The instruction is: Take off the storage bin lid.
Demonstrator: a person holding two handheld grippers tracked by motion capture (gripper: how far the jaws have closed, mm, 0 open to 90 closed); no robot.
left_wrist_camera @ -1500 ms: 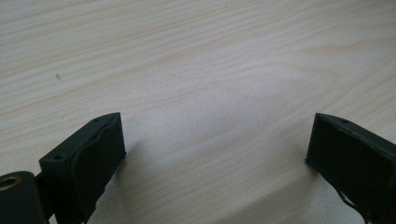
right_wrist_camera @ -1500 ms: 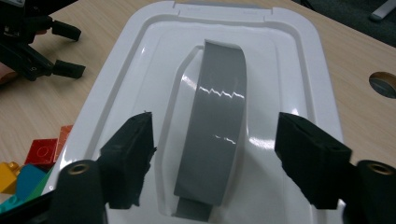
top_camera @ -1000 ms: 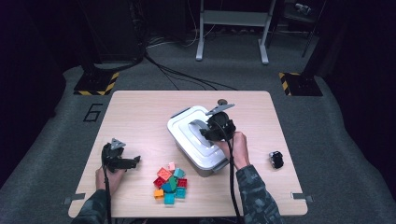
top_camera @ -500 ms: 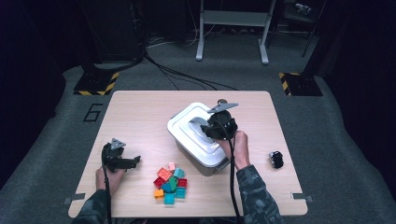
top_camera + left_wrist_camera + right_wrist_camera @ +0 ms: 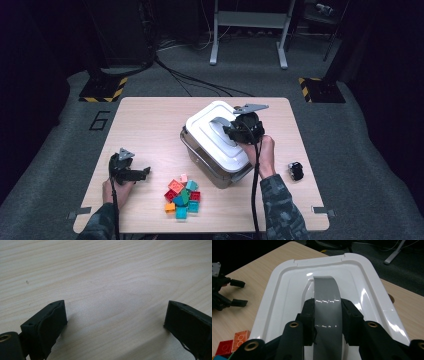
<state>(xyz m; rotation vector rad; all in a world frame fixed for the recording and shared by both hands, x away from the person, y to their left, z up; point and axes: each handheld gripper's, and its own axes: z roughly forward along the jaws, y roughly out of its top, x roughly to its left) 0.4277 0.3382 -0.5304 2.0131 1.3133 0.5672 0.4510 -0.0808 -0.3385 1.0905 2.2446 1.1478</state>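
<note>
White lid [image 5: 287, 290] sits on a clear storage box [image 5: 210, 162], mid-table toward the right. A grey handle strap [image 5: 327, 305] arches over the lid's recessed centre; that arch is the one easy purchase for a two-jaw tool, hence the hold there. Right gripper [image 5: 327, 322]: jaws clamped on the strap from both sides, pads flat against its edges. In the high view the lid looks tilted on the box, near edge raised — likely being lifted off, though how far free I cannot tell.

Just in front of the box, a heap of coloured blocks [image 5: 182, 195] lies within easy reach, probably bound for the box once open.

Left gripper [image 5: 131, 172] rests low at the table's [image 5: 112, 270] left, jaws spread wide with bare wood between them, apparently waiting near the blocks. A small black object [image 5: 296, 171] lies off the table's right edge.
</note>
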